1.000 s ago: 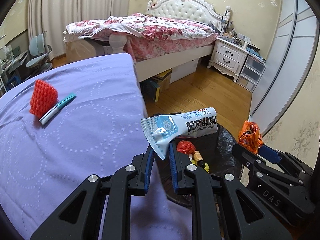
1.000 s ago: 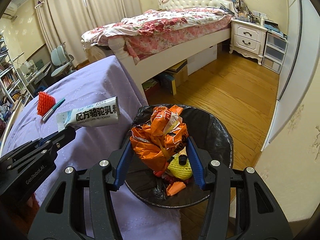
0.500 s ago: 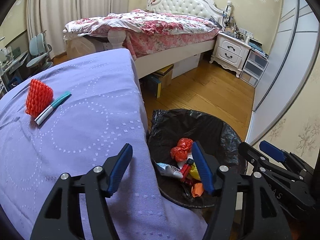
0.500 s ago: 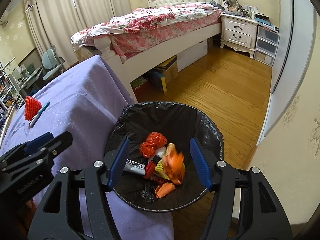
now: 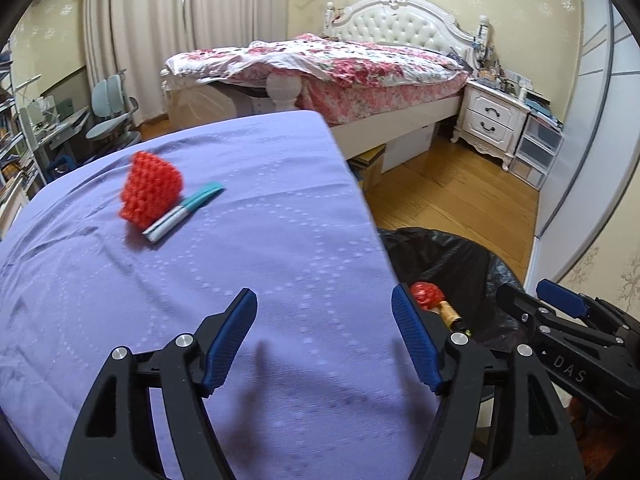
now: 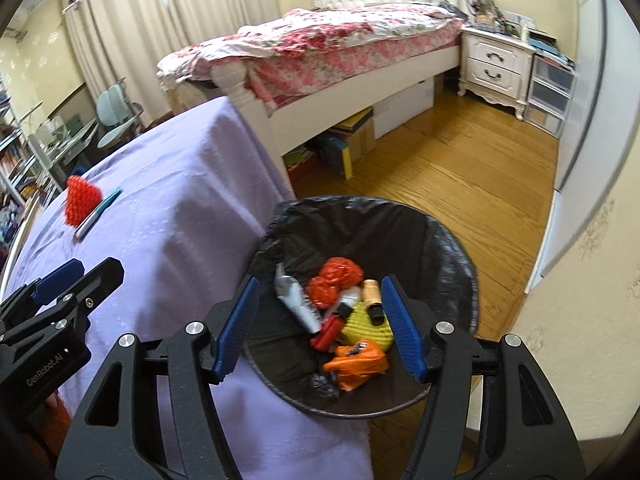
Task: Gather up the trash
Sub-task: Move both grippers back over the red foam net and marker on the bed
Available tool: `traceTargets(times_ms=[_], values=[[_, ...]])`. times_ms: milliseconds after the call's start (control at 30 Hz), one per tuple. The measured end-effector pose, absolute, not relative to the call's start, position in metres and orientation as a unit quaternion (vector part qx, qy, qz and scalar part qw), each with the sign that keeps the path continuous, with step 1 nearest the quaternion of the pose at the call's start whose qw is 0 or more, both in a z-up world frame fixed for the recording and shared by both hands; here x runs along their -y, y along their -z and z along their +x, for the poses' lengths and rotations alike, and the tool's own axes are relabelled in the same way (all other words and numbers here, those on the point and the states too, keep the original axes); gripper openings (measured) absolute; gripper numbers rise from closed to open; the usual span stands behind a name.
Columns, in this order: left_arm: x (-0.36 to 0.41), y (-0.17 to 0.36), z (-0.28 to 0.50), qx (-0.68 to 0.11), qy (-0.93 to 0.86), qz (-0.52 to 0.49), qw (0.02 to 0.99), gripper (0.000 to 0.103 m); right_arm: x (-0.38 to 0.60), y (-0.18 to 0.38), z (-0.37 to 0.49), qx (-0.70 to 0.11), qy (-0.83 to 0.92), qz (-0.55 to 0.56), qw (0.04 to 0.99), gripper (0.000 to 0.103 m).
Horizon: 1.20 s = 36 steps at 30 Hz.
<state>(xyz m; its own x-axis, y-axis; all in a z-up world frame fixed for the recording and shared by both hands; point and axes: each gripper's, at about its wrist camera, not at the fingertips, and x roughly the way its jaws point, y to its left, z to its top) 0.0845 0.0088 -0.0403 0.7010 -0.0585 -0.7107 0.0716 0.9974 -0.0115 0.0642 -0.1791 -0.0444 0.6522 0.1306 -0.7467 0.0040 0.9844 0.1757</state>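
Observation:
A black-lined trash bin (image 6: 452,240) stands beside the purple-covered table (image 5: 200,280); its liner also shows in the left wrist view (image 5: 452,256). Inside lie an orange wrapper (image 6: 358,364), a white-grey packet (image 6: 296,300), red crumpled trash (image 6: 334,278) and yellow foam netting (image 6: 366,326). On the table lie a red foam net (image 5: 150,190) and a teal-and-white marker (image 5: 184,210). My left gripper (image 5: 324,336) is open and empty over the table's near edge. My right gripper (image 6: 320,320) is open and empty above the bin.
A bed (image 5: 360,68) with a floral cover stands behind the table, boxes beneath it. A white nightstand (image 5: 494,120) and drawer units stand at the right. A desk and chair (image 5: 108,120) stand at the far left. Wooden floor (image 6: 460,168) lies beyond the bin.
Both grippers opened. The packet dropped from the left and the orange wrapper from the right into the bin. The left gripper swung left over the table.

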Motion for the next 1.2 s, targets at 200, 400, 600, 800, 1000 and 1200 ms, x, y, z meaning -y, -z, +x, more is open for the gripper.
traceTargets(times_ms=[200,400,600,800,1000,1200], values=[[-0.056,0.042,0.082,-0.386,-0.013,-0.006,0.922,0.071,0.137,0.037,0.072,-0.417,-0.074,0.064,0.904,0.062],[-0.111,0.045,0.08,-0.391,-0.065,-0.026,0.918,0.071,0.084,0.03,0.083,-0.419,-0.122,0.048,0.898,0.063],[-0.15,0.048,0.077,-0.4,-0.099,-0.035,0.911,0.072,0.033,0.031,0.097,-0.43,-0.152,0.026,0.89,0.068],[-0.184,0.05,0.077,-0.41,-0.119,-0.046,0.903,0.072,-0.004,0.032,0.109,-0.436,-0.164,0.015,0.885,0.068],[-0.206,0.052,0.077,-0.413,-0.13,-0.056,0.9,0.073,-0.04,0.033,0.118,-0.44,-0.175,0.002,0.881,0.068],[-0.221,0.053,0.074,-0.411,-0.131,-0.08,0.898,0.073,-0.067,0.034,0.131,-0.44,-0.177,0.0,0.88,0.069]])
